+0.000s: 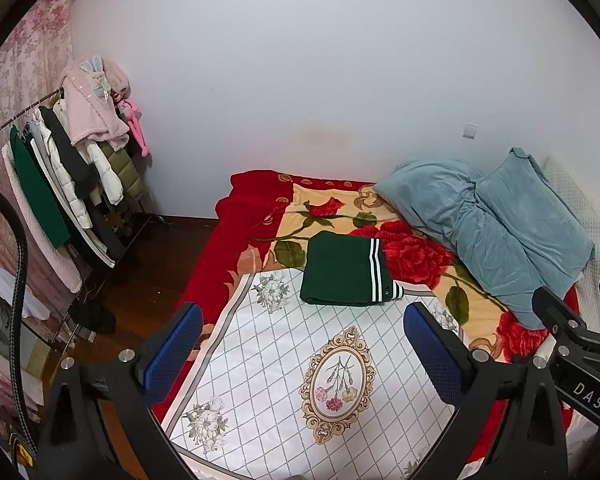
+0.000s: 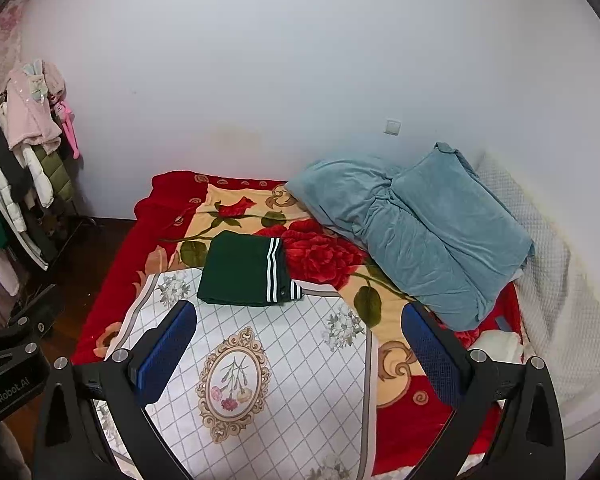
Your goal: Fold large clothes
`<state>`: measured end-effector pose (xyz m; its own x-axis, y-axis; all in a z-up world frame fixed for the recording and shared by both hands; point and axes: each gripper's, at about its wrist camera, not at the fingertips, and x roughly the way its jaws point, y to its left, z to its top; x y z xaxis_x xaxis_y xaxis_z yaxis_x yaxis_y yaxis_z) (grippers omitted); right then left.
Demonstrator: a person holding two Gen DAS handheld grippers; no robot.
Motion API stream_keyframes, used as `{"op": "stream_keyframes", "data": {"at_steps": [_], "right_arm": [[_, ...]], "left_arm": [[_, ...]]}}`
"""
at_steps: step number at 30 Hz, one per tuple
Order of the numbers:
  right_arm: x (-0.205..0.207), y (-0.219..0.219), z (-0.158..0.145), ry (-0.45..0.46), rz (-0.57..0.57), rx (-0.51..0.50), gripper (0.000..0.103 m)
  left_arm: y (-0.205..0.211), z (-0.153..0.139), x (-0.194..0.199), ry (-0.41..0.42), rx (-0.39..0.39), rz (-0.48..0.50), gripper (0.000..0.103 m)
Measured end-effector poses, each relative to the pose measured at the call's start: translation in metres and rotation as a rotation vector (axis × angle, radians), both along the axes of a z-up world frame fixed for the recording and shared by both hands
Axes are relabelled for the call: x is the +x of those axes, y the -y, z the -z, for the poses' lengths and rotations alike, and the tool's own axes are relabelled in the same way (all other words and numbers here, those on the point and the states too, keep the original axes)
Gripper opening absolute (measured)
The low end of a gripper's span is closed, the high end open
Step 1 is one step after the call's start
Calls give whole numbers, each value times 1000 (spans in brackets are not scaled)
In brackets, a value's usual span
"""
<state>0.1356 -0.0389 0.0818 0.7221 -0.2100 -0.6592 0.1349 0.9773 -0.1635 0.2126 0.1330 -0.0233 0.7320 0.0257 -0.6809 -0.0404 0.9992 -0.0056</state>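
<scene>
A dark green garment (image 1: 340, 270) with white stripes lies folded into a neat rectangle on the bed, at the far edge of a white floral cloth (image 1: 300, 380). It also shows in the right wrist view (image 2: 242, 274). My left gripper (image 1: 304, 344) is open and empty, held above the white cloth, short of the garment. My right gripper (image 2: 300, 340) is open and empty, also above the cloth (image 2: 284, 380). Part of the right gripper shows at the right edge of the left wrist view (image 1: 580, 320).
The bed has a red rose blanket (image 1: 412, 256). A blue-grey folded duvet (image 1: 500, 232) lies at the head end on the right. A clothes rack (image 1: 60, 168) with hanging coats stands at the left by the wall. Dark wooden floor (image 1: 156, 264) lies between.
</scene>
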Motion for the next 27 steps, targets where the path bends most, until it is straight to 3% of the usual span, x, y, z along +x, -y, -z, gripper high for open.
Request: {"op": "stream_keyframes", "data": {"at_steps": [27], "right_arm": [[3,-1,-3,5,-8,2,103]], "left_arm": [[3,-7,-2,2,-1,-7,102]]}}
